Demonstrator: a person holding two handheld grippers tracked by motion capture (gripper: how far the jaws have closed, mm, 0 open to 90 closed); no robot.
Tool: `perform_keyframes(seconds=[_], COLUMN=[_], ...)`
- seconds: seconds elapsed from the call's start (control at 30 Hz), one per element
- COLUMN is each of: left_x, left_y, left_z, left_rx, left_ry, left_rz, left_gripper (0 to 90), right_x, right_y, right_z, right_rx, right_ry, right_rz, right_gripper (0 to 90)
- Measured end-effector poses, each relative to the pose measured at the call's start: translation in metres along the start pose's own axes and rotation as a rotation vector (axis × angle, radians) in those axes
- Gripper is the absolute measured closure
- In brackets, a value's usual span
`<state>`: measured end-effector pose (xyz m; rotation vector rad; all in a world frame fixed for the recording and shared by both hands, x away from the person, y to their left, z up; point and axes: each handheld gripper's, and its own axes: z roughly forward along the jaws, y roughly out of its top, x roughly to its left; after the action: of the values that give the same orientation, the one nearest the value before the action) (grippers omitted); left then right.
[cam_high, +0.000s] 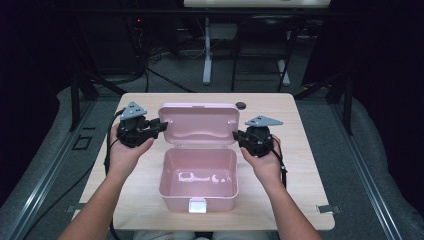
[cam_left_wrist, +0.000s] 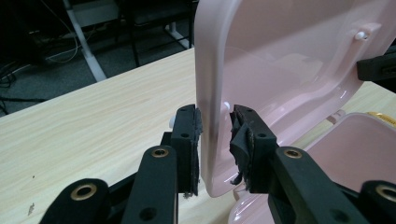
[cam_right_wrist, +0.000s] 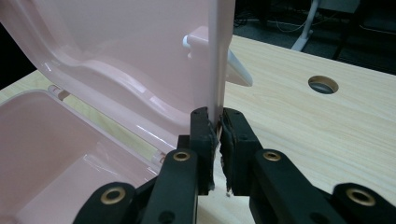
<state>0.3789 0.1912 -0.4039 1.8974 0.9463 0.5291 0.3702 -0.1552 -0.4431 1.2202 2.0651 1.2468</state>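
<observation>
Right now my right claw (cam_right_wrist: 217, 122) is clamped on the right edge of the pink lid (cam_high: 199, 122); both pads pinch the thin rim, no gap visible in the right gripper view. My left claw (cam_left_wrist: 215, 122) straddles the lid's left edge, narrowly parted: outer pad sits against the rim, inner pad (cam_left_wrist: 243, 135) stands just off the plastic, small gap showing. So the left one is not gripping, only bracketing the edge. Lid stands upright, tilted slightly back, hinged on the far side of the pink box (cam_high: 198, 179). Box sits mid tabletop (cam_high: 300, 150), open, its white latch (cam_high: 197, 205) on the near wall facing me. Inside the box there are pale marks on the floor; can't tell if they are reflections or items. Both hands flank the lid, left (cam_high: 125, 152) and right (cam_high: 265, 162).
</observation>
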Motion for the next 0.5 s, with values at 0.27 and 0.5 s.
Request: perform_keyframes(seconds=[0.27, 0.5], left_x=[0.002, 0.005], left_y=[-0.005, -0.006], left_z=[0.008, 0.012], left_rx=[0.022, 0.011], left_ry=[-0.004, 0.012], left_rz=[-0.008, -0.019], left_gripper=[75.5, 82.5], right_x=[-0.002, -0.005], right_y=[0.000, 0.000], right_z=[0.002, 0.004], right_rx=[-0.001, -0.007], right_ry=[0.005, 0.024], right_rz=[0.011, 0.031], right_gripper=[83.3, 82.7])
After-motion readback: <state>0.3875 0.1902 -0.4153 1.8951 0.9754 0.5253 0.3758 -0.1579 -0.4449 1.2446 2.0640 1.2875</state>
